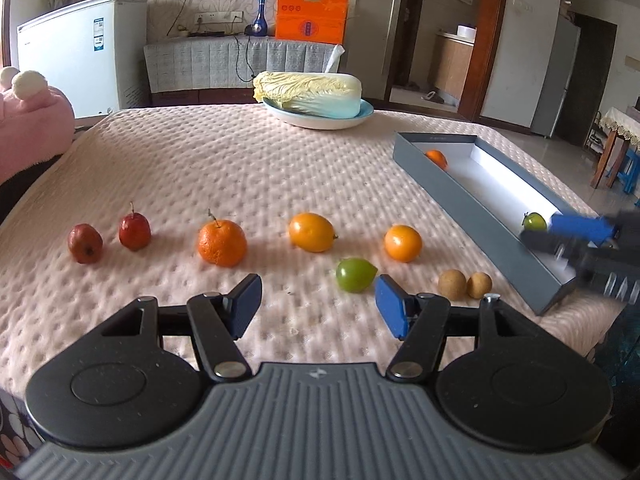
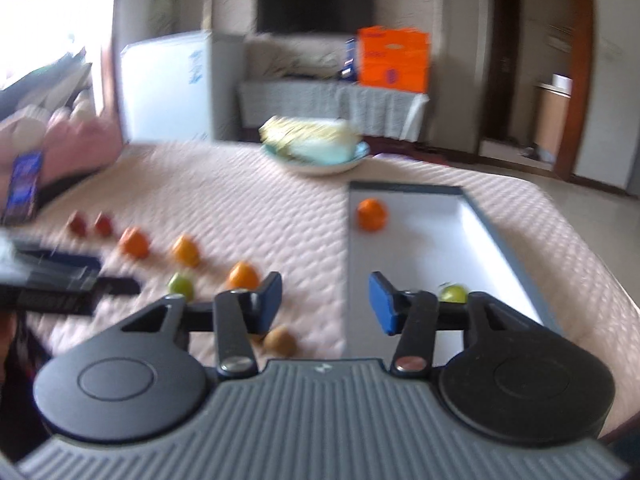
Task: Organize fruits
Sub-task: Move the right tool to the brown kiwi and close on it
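Left gripper point(image 1: 318, 306) wide apart, empty, above bed point(image 1: 240, 168). Right gripper point(image 2: 325, 300) wide apart, empty, over gray tray point(image 2: 416, 240). Green fruit point(image 2: 453, 293), orange point(image 2: 371, 214) inside tray.

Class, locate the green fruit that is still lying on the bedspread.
In the left wrist view, the green fruit lies just beyond the open left gripper, between the round orange and the two brown fruits.

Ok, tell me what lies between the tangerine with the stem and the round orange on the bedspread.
In the left wrist view, an oval orange fruit lies between the stemmed tangerine and the round orange.
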### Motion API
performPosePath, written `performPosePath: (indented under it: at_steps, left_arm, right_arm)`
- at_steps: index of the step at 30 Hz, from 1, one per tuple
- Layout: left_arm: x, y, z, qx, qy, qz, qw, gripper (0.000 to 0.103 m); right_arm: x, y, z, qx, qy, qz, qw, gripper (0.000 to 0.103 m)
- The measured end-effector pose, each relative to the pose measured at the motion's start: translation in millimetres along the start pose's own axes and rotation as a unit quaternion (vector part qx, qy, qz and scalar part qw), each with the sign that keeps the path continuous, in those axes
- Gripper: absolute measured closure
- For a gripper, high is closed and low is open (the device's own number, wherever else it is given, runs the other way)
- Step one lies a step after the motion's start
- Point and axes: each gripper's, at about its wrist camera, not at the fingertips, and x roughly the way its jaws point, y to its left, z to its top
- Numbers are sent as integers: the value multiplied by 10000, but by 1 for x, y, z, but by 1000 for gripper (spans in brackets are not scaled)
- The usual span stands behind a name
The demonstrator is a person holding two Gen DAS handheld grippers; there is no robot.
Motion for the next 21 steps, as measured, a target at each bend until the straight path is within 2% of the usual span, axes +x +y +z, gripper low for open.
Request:
performPosePath:
  at_steps: [4,7,21]
  left_arm:
    - [-1,-6,2,-16,-28,-98,9999,35]
    - [-2,-8,2,-18,-38,-142,9999,35]
    - [2,-11,3,19,-28,-268,9996,35]
  right_arm:
    - [4,19,-10,-330,282,79,9990,68]
    - [10,24,-13,-549,436,7,9975,68]
    - [41,32,-19,-405,892,-58,9952,69]
